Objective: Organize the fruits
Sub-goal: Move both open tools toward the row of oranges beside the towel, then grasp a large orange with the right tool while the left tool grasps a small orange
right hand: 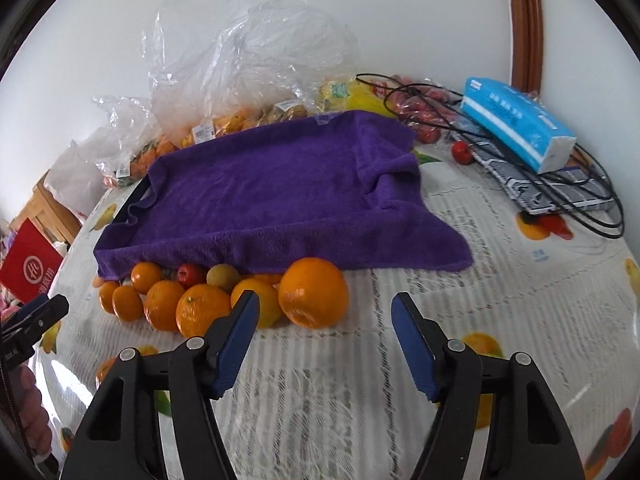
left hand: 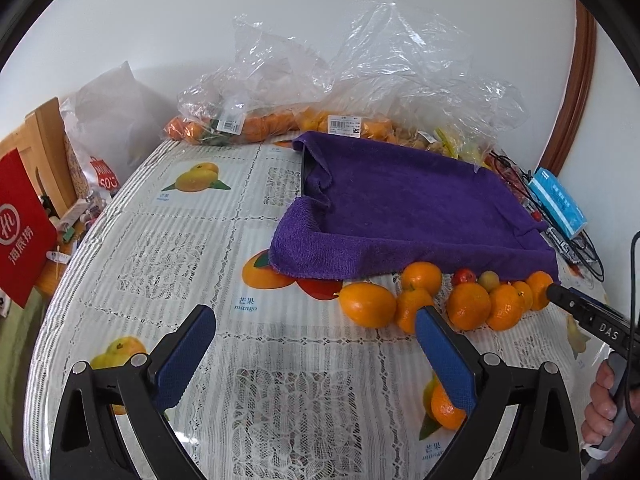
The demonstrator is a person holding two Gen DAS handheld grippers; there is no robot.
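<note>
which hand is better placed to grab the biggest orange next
Right. The big orange lies just ahead of the open right claw, slightly toward its left finger. The left claw faces bare tablecloth.

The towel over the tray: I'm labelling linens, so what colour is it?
Plain deep purple towel, no pattern; the right wrist view shows it best.

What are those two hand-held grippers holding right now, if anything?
Nothing. The left hand-held gripper and the right hand-held gripper both stand open above the lace-patterned tablecloth, short of the round orange citrus fruits.
</note>
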